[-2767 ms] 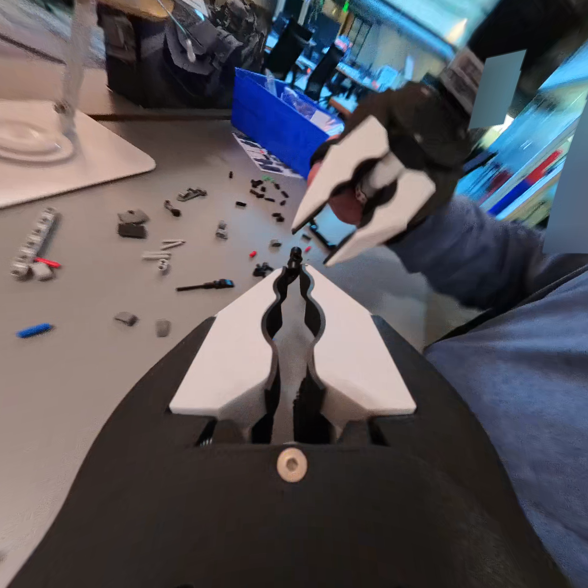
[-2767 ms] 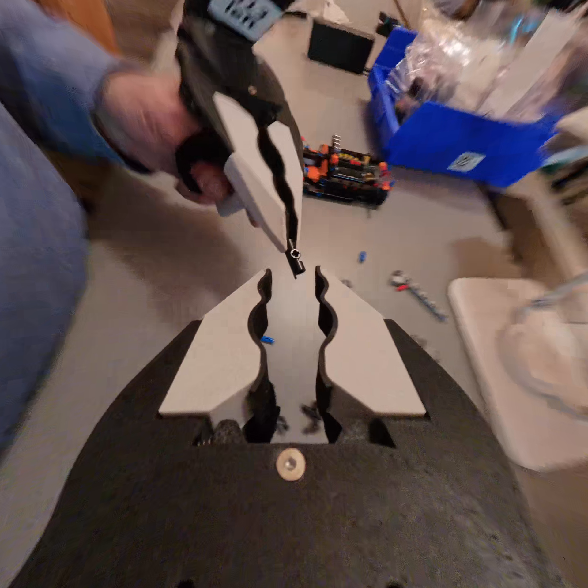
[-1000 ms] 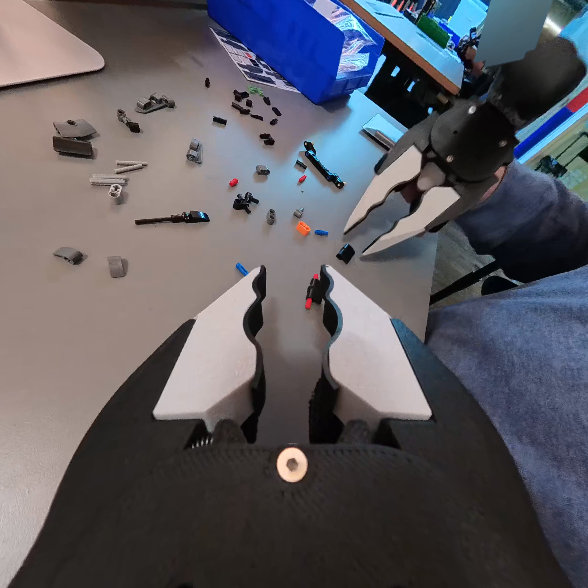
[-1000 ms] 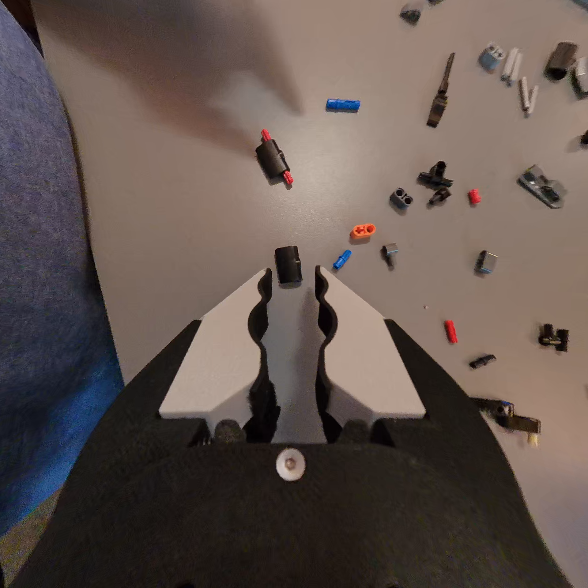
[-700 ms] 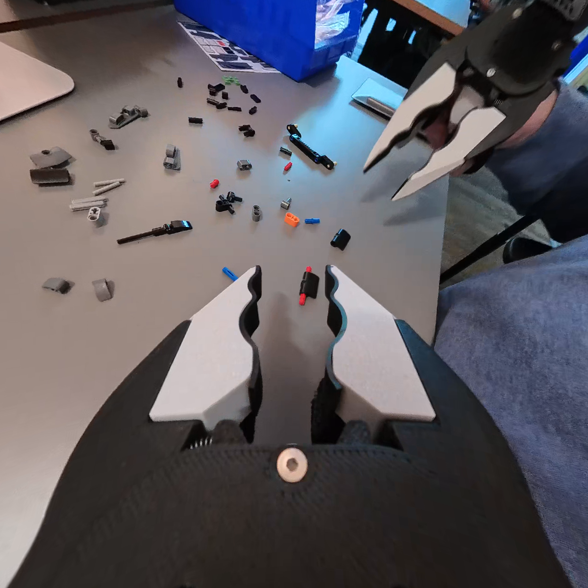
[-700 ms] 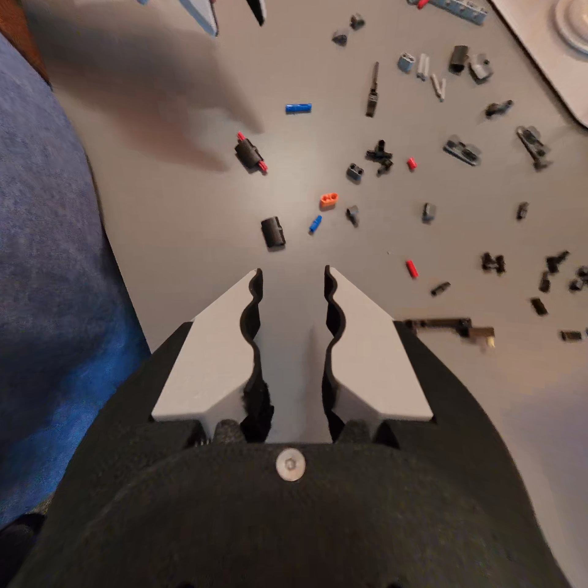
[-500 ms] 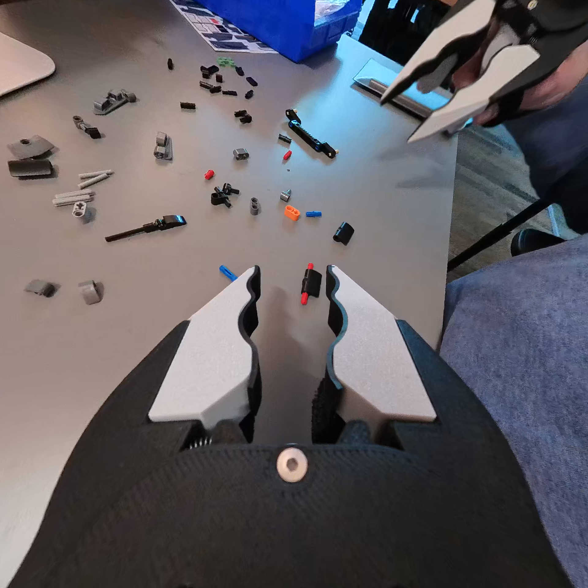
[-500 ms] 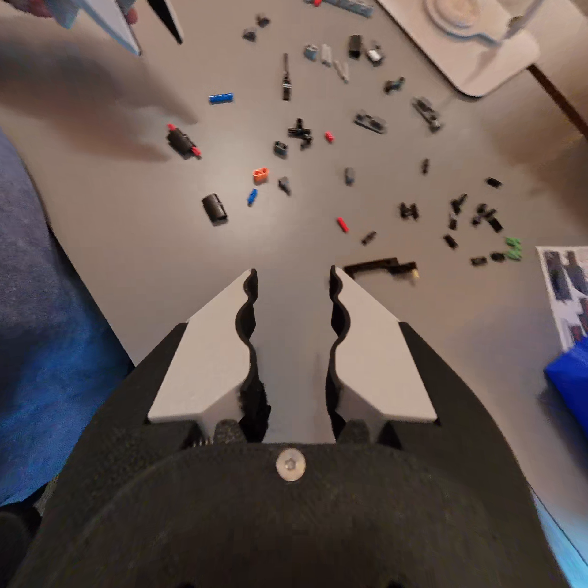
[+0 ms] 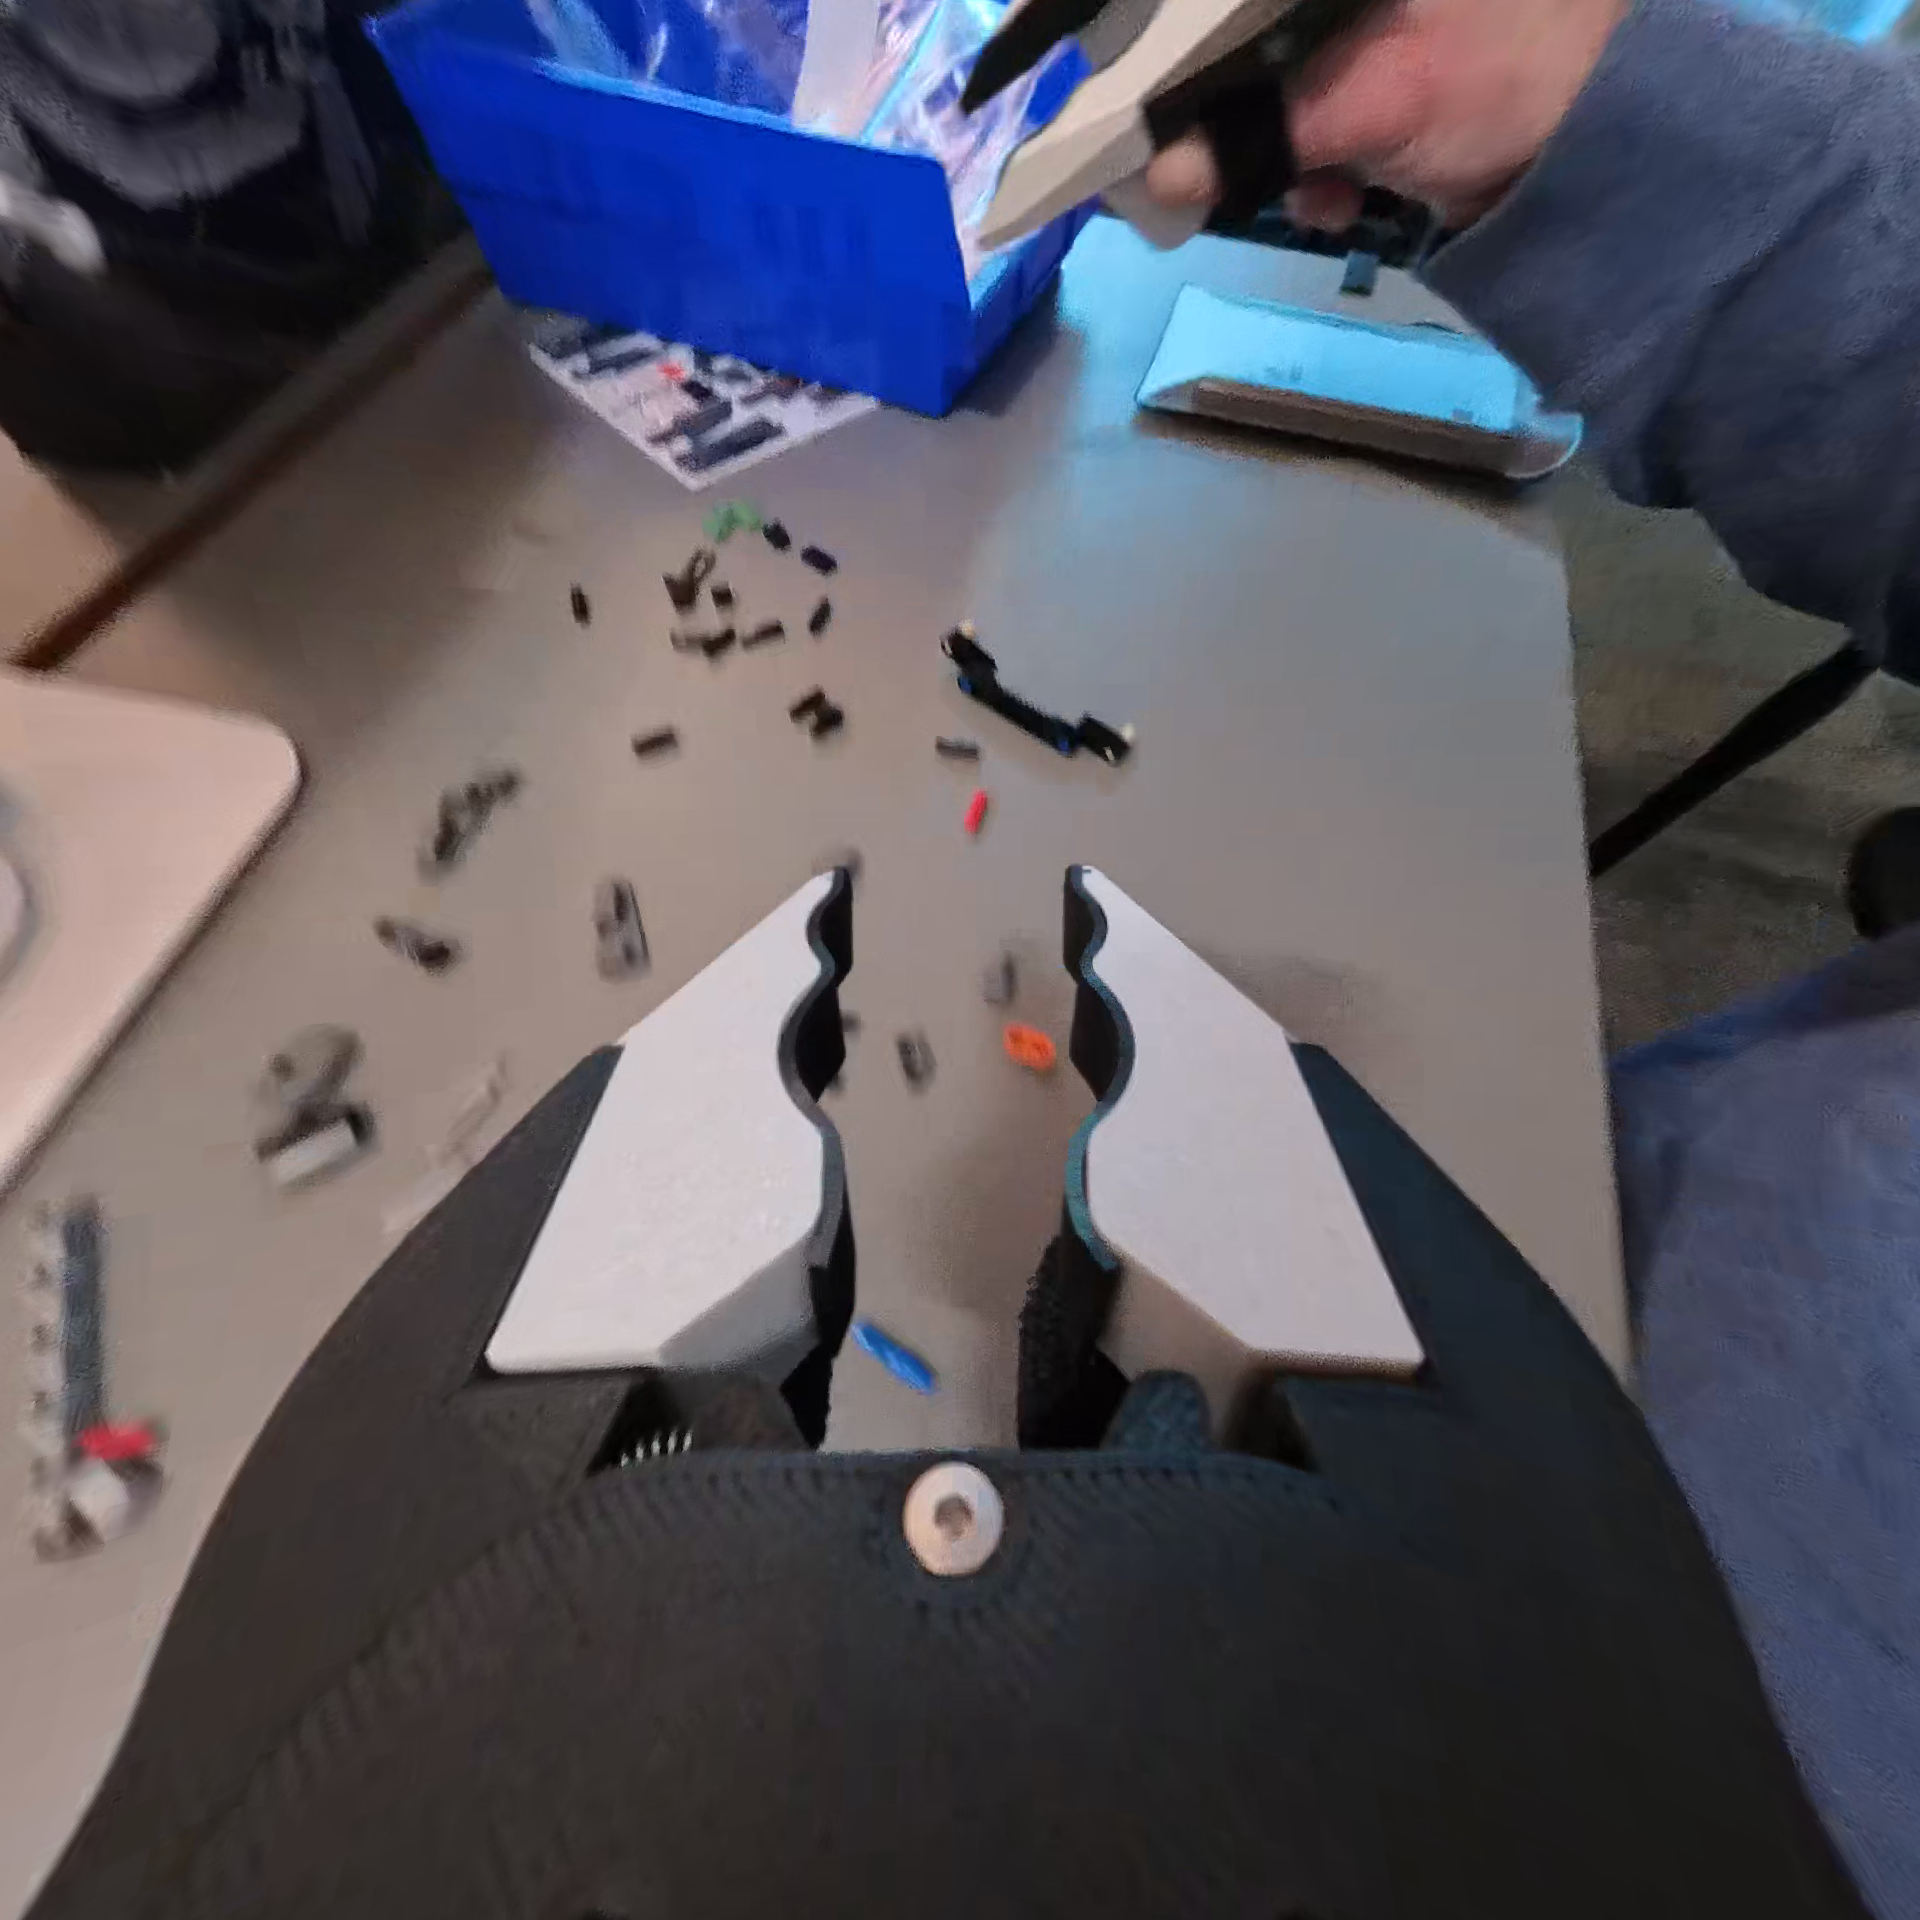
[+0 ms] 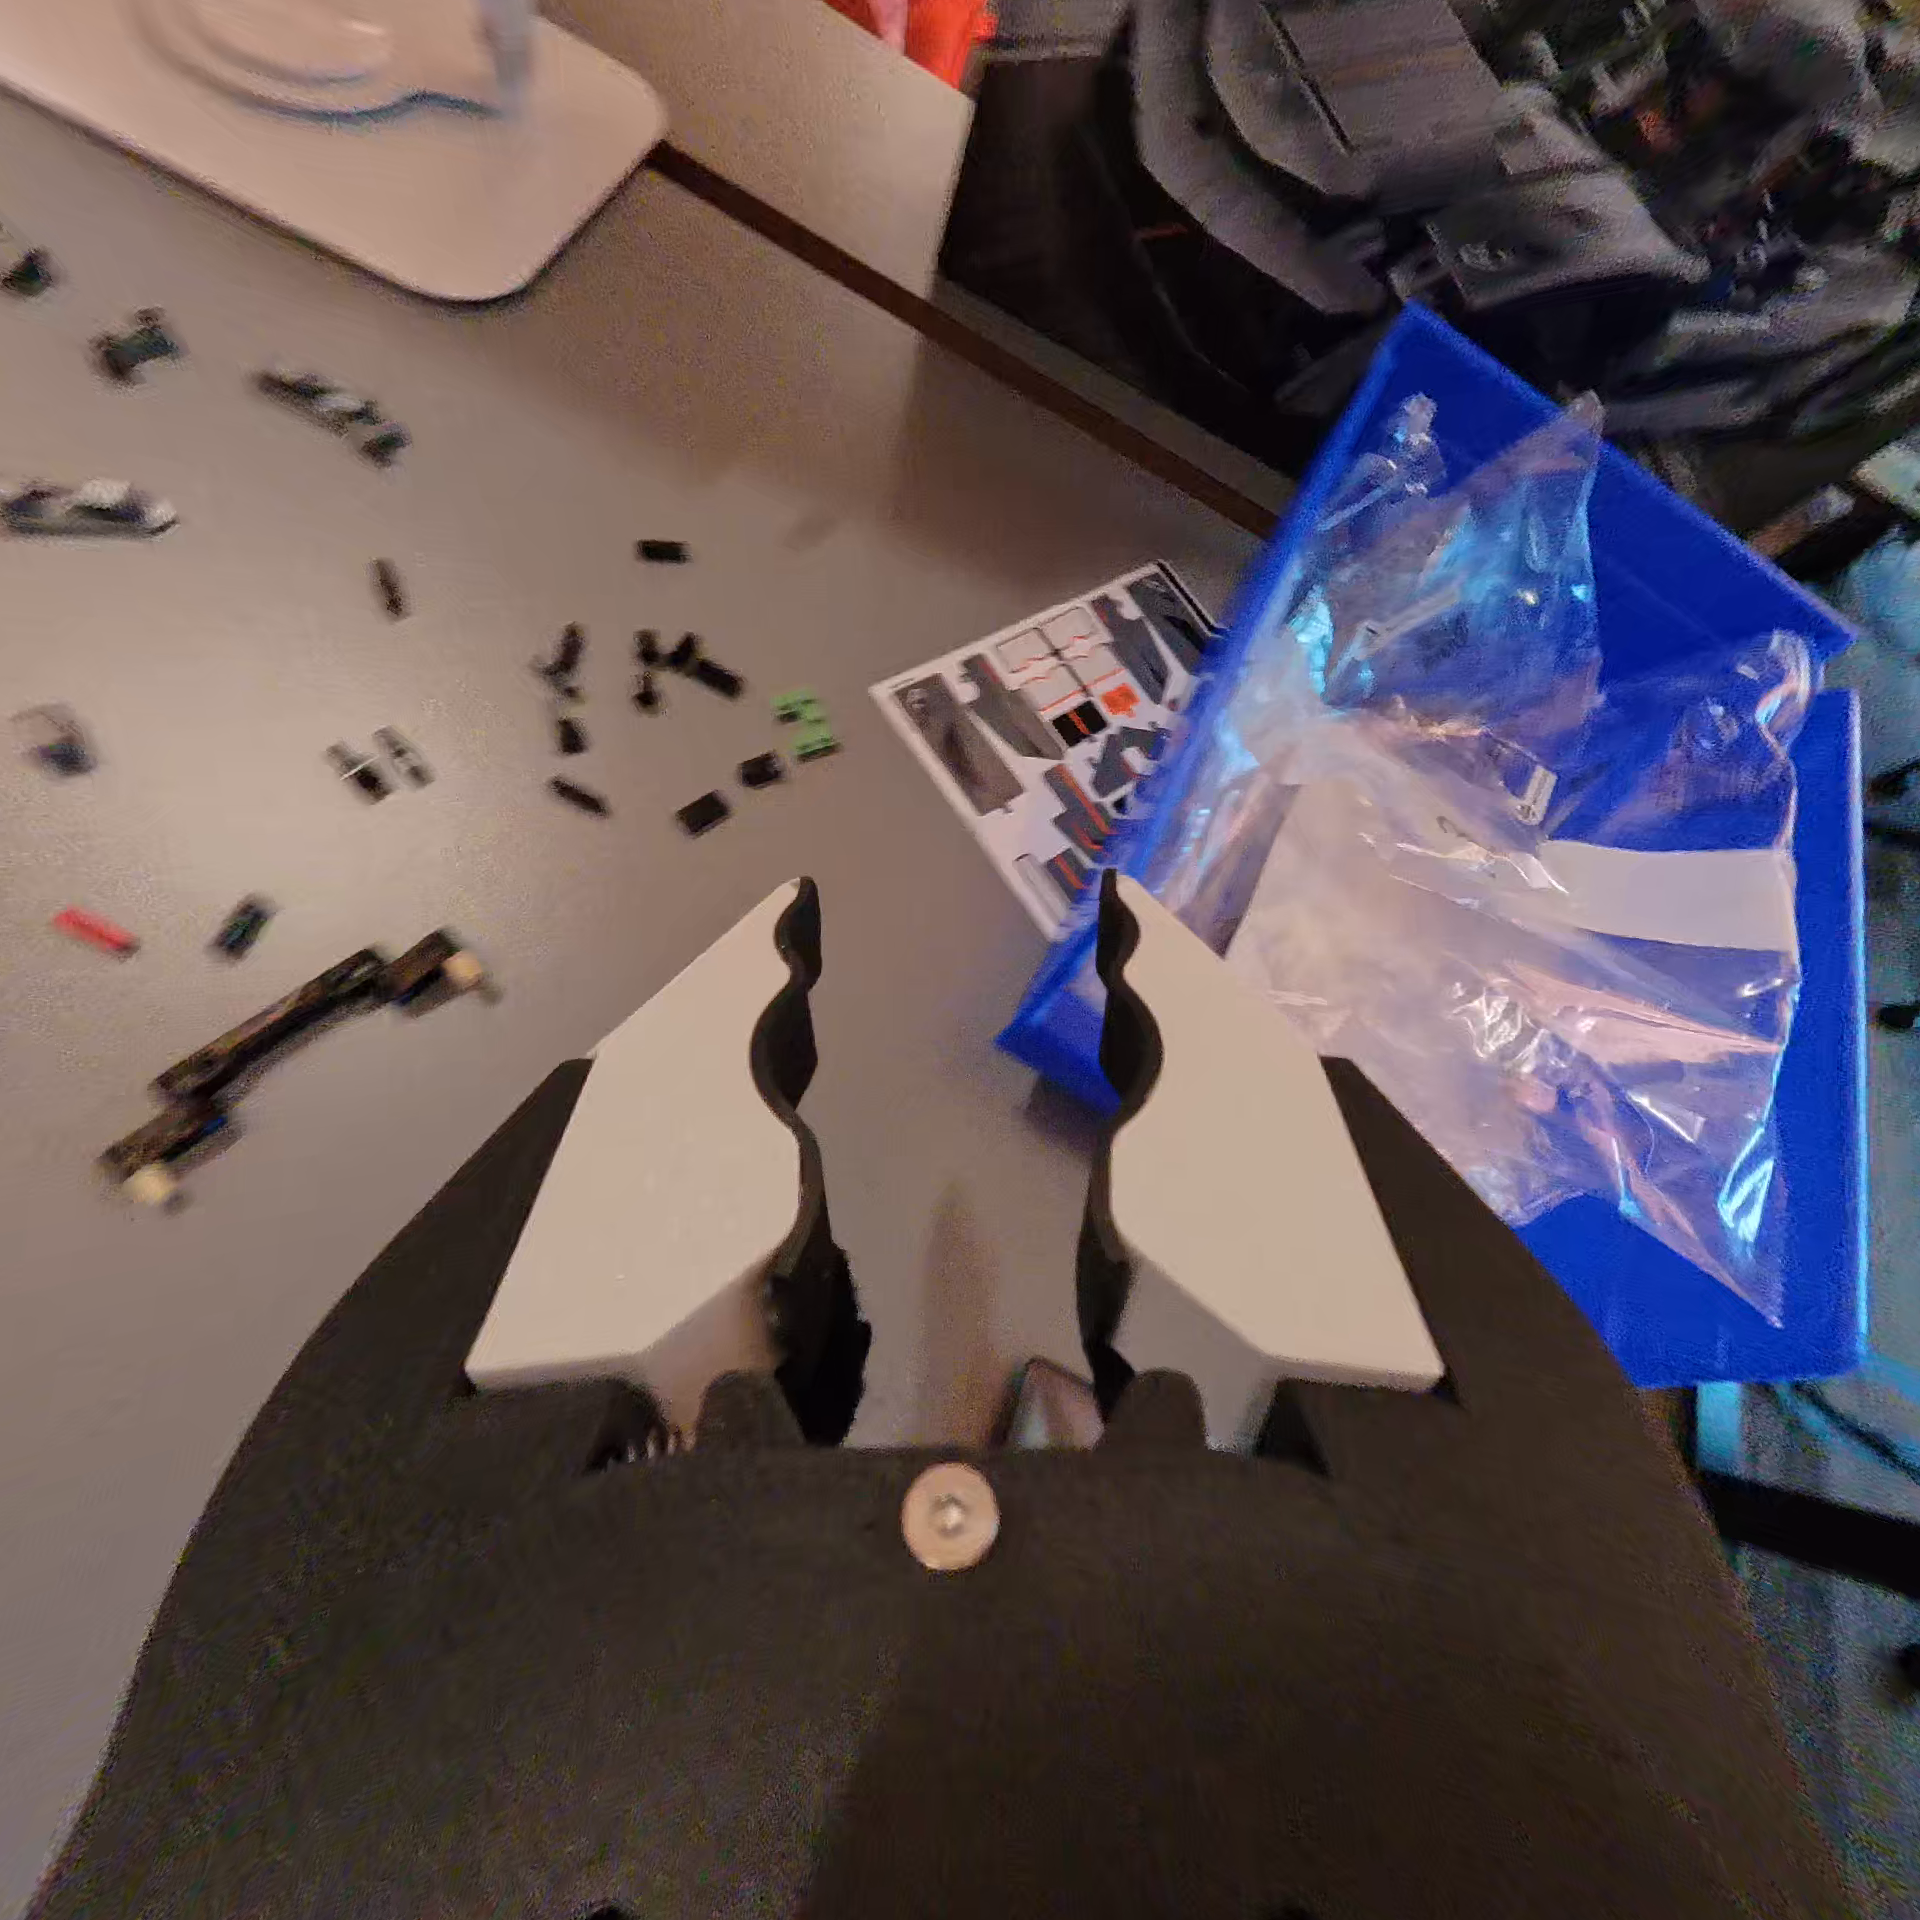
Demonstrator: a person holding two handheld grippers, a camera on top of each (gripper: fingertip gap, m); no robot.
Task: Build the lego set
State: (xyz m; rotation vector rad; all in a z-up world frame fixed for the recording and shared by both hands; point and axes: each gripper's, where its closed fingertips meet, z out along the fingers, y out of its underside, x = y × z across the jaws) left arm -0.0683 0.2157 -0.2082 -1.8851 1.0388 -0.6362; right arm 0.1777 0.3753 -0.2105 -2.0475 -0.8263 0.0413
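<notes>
Right wrist view, right tongs (image 10: 951, 894) apart, empty, blue bin (image 10: 1766, 1299) just beside, lego pieces (image 10: 665, 707) left.

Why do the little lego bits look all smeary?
Left wrist view: the lego pieces are streaked by motion blur, while the left hand-held gripper stays sharp. Right wrist view: the pieces are smeared too, and the plastic bag shows glare.

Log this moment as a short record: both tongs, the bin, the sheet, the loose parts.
left tongs: open, empty, above the table
right tongs: open, empty, raised beside the blue bin
blue bin contents: clear plastic bags
printed sheet: flat on the table, one edge under the bin
loose parts: small black pieces, green pieces, red pin, long black assembly, scattered on the table
build: nothing held
</notes>
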